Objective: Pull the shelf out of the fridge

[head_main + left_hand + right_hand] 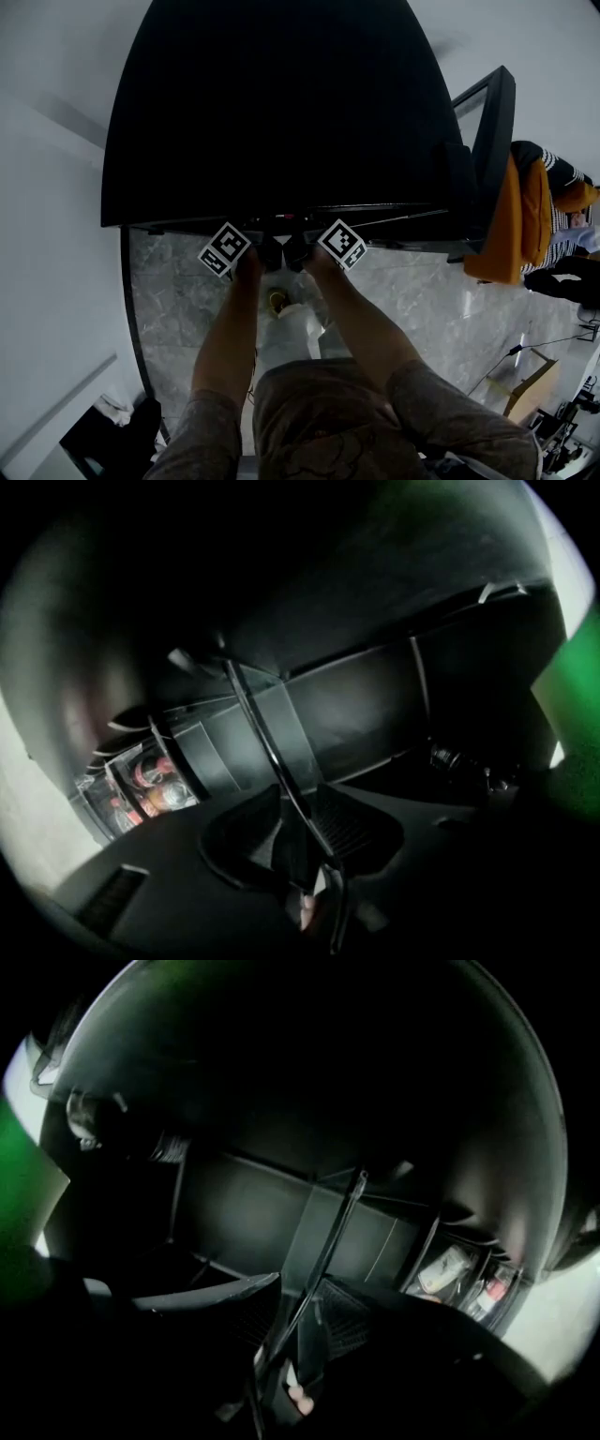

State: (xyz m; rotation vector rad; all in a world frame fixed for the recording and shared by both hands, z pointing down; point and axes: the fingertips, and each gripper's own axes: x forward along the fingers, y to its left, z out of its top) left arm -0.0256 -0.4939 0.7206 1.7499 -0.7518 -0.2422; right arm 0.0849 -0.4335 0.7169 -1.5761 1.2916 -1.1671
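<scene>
Grey-veined stone floor (422, 300) lies under a person whose forearms (230, 328) reach forward to the mouth of a black fridge (272, 112). The two hand-held tools sit side by side near the middle of its front edge.

The left gripper (305, 832) has its ribbed pads drawn in on the thin front edge of the shelf (258, 728). The right gripper (300, 1321) is clamped the same way just beside it, and each gripper view shows the dark plate edge-on between the jaws. From that grip the shelf runs straight back into the unlit cabinet, so it appears to be seated inside the fridge with only its front lip at the opening. Deeper in, clear bins (141, 780) of packaged food line one side, and the rear wall sits in shadow.

The risks look plain. The edge is thin and smooth, so a hard tug could slide it out of the pads. With both grips close together at the middle, an uneven pull would likely skew the shelf and jam it against the side supports. If it then came free suddenly, the far end could drop with little leverage to catch it. A plate that slips here would land on hard stone.
</scene>
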